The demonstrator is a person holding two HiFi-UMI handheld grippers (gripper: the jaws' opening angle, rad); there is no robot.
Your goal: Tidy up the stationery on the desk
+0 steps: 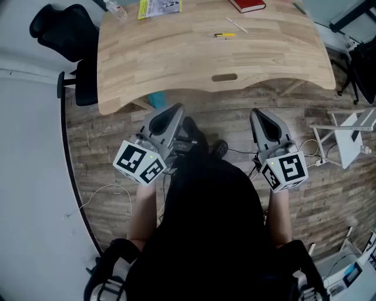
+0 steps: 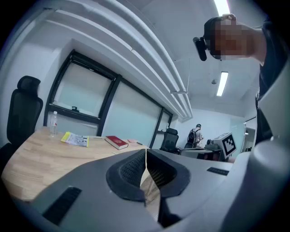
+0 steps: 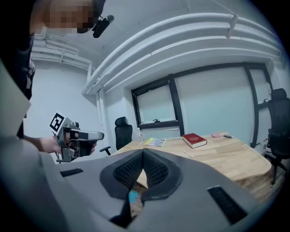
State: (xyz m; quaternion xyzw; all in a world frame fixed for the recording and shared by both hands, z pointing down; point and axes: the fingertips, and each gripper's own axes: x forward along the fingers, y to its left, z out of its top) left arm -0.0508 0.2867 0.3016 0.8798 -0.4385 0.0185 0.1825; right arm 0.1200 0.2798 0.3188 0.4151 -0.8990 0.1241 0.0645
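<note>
The wooden desk point(image 1: 176, 64) fills the top of the head view. On it lie a yellow pen point(image 1: 224, 35), a thin white pen point(image 1: 237, 24), a red book point(image 1: 247, 5), a yellow booklet point(image 1: 160, 7) and a clear bottle point(image 1: 115, 8). My left gripper point(image 1: 175, 109) and right gripper point(image 1: 258, 113) hang side by side over the floor, short of the desk's near edge. Both are shut with nothing between the jaws. The left gripper view shows its shut jaws point(image 2: 146, 167), the red book point(image 2: 116, 142) and the booklet point(image 2: 75, 139). The right gripper view shows its shut jaws point(image 3: 143, 165) and the red book point(image 3: 194, 140).
A black office chair point(image 1: 67, 32) stands at the desk's left end. A white rack point(image 1: 346, 135) and cables lie on the floor at the right. Something blue point(image 1: 156, 100) sits under the desk. A person point(image 2: 196, 134) stands far off in the room.
</note>
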